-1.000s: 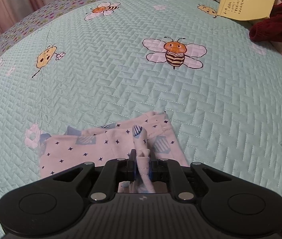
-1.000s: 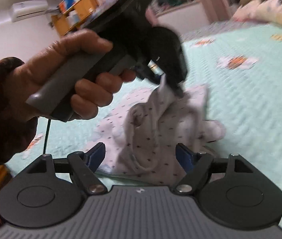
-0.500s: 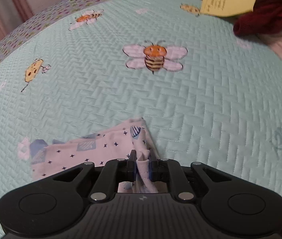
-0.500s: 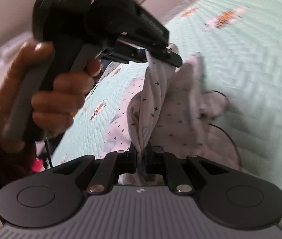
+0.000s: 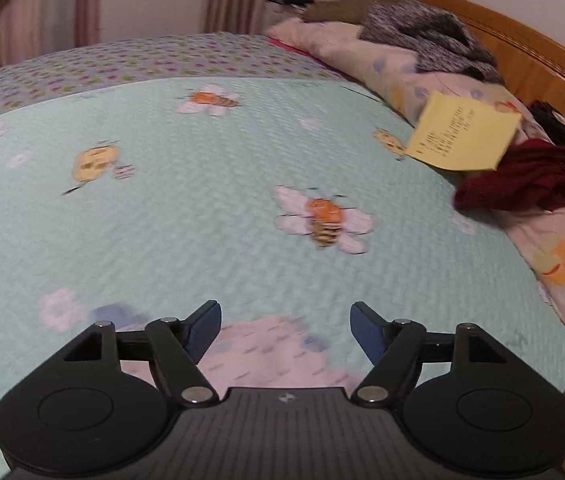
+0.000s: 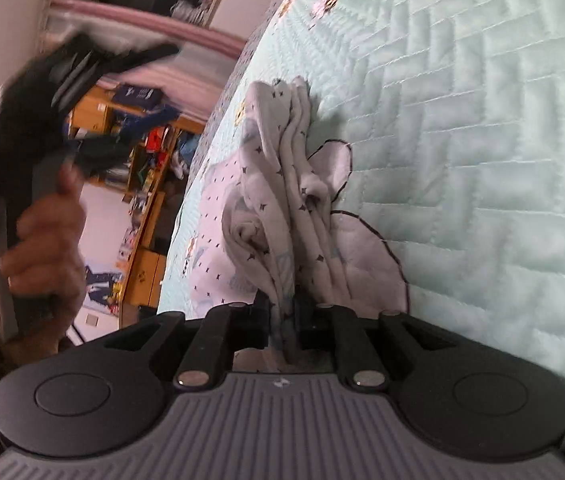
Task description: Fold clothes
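A white garment with small dark stars (image 6: 282, 184) lies bunched on the mint bee-print bedspread (image 5: 202, 220). In the right wrist view my right gripper (image 6: 285, 312) pinches a twisted fold of it; the jaws are easing open with the cloth still pressed between them. In the blurred left wrist view my left gripper (image 5: 284, 314) is opening wide above the garment (image 5: 266, 344), with nothing between its blue pads (image 5: 202, 328). A hand (image 6: 42, 240) holds that gripper's handle up and left of the cloth.
A yellow written sheet (image 5: 462, 136) and a dark red garment (image 5: 530, 180) lie on floral pillows (image 5: 554, 248) at the right. A grey knit (image 5: 422, 32) rests against the wooden headboard (image 5: 522, 52). Cluttered shelves (image 6: 138, 184) stand beyond the bed's edge.
My left gripper let go of the garment, opened and lifted away, tilting up. My right gripper shut on a fold of the garment, rolled and sank toward the bed.
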The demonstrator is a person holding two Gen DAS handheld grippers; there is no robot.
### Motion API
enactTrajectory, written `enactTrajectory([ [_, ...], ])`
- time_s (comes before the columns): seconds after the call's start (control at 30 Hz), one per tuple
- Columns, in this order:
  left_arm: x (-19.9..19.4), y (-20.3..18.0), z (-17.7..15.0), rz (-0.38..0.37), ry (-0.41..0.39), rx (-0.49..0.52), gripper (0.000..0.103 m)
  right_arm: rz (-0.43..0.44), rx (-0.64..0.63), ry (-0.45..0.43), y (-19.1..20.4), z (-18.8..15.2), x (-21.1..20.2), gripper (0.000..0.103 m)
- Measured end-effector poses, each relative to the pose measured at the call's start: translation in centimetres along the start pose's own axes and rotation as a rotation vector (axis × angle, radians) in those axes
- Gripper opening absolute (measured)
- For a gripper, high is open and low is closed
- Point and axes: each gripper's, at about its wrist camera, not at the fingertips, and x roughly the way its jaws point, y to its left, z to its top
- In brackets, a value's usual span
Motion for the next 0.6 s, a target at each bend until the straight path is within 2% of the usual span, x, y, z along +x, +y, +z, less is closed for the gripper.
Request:
enactTrajectory([
  [0.13,-1.4,4.7,-3.3,-0.027,0.027,-0.113,0.074,-0.125,-0.132,-0.082,2.1,0.0,-1.9,0.019],
  [0.23,-1.1,6.7,-5.5,-0.042,0.05,-0.151,0.073,-0.138,-0.281,-0.153,4.7,1.6,-1.8,0.021],
  [0.3,-0.8,7.5,-6.6,-0.038,0.06,-0.158,0.073,-0.08,-0.287,-0.157,5.3,3.3,-0.8,0.024],
  [0.37,-0.3,7.7,-7.1,-0.043,0.069,-0.162,0.073,0.027,-0.225,-0.106,4.6,5.5,1.5,0.026],
  [0.43,0.6,7.7,-7.5,-0.011,0.081,-0.132,0.072,0.126,-0.159,-0.04,3.5,7.7,4.0,0.028],
  [0.5,1.6,7.8,-7.9,0.021,0.092,-0.102,0.07,0.136,-0.114,0.006,1.6,9.7,7.1,0.029],
  [0.53,2.0,8.0,-8.2,0.024,0.098,-0.106,0.069,0.106,-0.099,0.004,0.7,10.5,8.2,0.026],
  [0.57,2.1,8.0,-8.2,0.029,0.095,-0.104,0.069,0.074,-0.079,-0.007,-0.2,11.2,9.0,0.008],
  [0.6,2.0,7.9,-8.3,0.031,0.092,-0.093,0.069,0.064,-0.04,-0.016,-1.2,12.0,9.7,0.0],
])
